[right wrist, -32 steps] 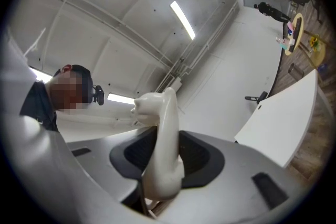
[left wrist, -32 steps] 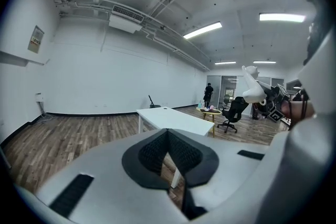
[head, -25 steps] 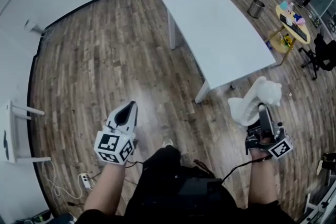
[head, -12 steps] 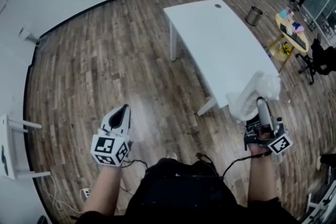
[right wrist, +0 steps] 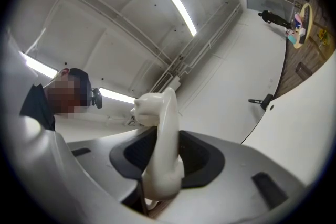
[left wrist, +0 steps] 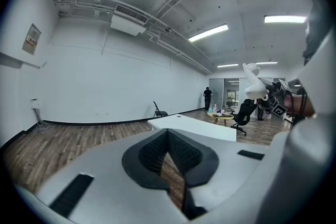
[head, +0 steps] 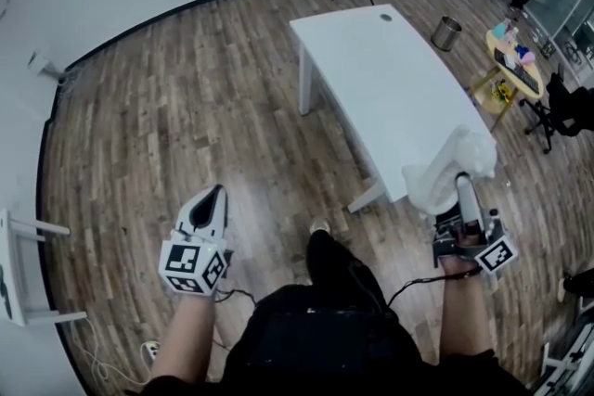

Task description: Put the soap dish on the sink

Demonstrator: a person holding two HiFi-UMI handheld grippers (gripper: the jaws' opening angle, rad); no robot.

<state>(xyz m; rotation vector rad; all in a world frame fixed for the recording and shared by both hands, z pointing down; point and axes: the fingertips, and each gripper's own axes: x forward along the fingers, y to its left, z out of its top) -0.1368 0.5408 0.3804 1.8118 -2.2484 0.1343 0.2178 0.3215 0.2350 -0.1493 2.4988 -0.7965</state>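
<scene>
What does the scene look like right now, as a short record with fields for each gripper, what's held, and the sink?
Left gripper: fingers together, nothing between them
Right gripper: fingers closed on the soap dish
Held item: white soap dish, carried in the air above the wood floor, near a corner of the white table
Sink: not visible in any view

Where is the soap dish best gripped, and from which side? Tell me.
By its thin edge, from underneath, as the right gripper holds the soap dish now. That wall is slim enough to fit between the jaws, and the bulkier moulded end stands clear above them.
</scene>
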